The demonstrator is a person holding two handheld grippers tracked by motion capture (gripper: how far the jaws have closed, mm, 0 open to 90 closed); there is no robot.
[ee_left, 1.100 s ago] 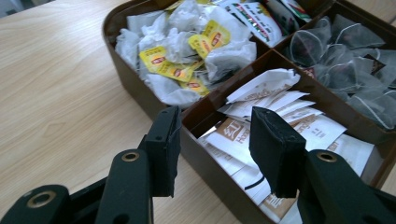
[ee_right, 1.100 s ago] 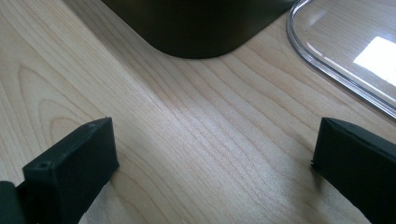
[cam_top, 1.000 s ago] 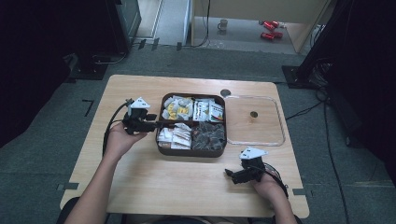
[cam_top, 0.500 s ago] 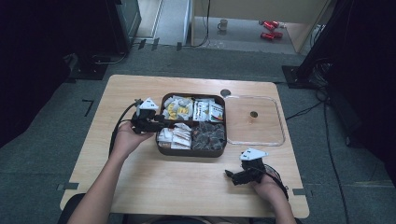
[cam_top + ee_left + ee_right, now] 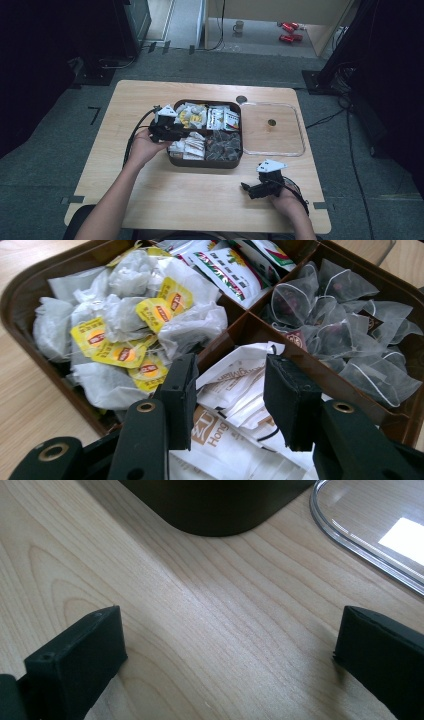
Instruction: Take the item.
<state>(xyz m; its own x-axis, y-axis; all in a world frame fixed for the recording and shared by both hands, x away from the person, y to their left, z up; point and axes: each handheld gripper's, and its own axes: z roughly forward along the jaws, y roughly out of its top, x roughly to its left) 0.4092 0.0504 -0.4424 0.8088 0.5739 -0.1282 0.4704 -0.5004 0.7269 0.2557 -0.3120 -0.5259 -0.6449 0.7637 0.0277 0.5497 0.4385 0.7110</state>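
Tea tray (image 5: 172, 159) has four compartments; two tongs, left (image 5: 230, 390) over white sachets (image 5: 235, 405).

A clear lid (image 5: 272, 129) lies on the desk (image 5: 150, 200); a mug (image 5: 239, 25) and red objects (image 5: 286, 32) sit on the floor.

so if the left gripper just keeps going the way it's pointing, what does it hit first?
Most likely the white paper sachets in the tray's near compartment: the left gripper points down at them, fingers apart on either side of one upturned sachet. Whether they already touch is unclear.
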